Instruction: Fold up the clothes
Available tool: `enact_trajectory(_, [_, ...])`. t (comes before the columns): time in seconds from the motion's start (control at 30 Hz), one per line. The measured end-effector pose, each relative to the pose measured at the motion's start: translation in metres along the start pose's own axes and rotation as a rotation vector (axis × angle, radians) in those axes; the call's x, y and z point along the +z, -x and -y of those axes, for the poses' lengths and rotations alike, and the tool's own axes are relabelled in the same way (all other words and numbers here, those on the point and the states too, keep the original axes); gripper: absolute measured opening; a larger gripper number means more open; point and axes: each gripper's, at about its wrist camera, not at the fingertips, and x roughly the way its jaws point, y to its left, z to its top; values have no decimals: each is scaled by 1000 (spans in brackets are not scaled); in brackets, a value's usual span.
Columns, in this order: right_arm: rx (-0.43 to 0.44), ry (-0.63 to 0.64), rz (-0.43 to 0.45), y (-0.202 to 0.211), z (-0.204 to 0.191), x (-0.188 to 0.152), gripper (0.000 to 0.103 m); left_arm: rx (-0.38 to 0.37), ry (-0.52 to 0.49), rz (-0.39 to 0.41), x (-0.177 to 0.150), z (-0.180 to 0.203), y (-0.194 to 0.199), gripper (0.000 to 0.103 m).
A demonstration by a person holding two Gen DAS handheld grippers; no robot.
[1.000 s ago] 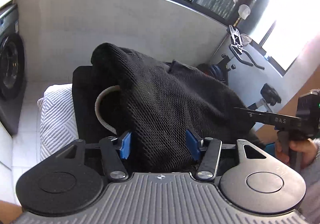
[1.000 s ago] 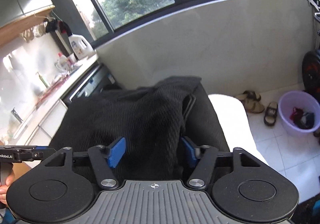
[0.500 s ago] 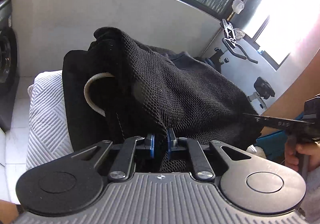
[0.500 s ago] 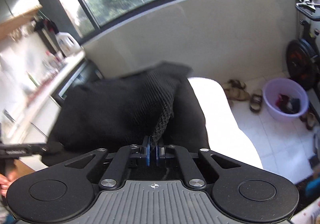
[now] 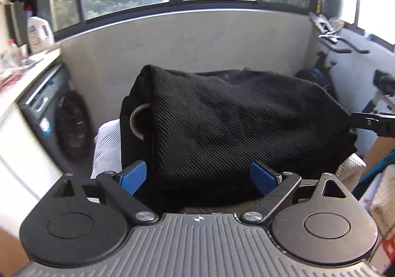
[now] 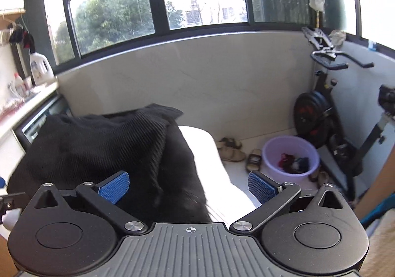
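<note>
black knit garment lies folded on white padded surface; left gripper and right gripper jaws opening, pads clear of cloth.

Black garment heaped on white quilted surface.

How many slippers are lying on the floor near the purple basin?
3 at least: two tan slippers lie side by side left of the purple basin, one darker slipper right beside it. Others may be hidden.
</note>
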Motion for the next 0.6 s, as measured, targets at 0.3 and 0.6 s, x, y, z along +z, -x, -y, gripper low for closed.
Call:
enact_trajectory(0.3, [54,46,0,80,42,-34,102,46,126,-65,-41,77,46,99])
enact_trajectory(0.6, [81,38,-35,147,107,-73,102,49,161,-122,-104,136,101,99])
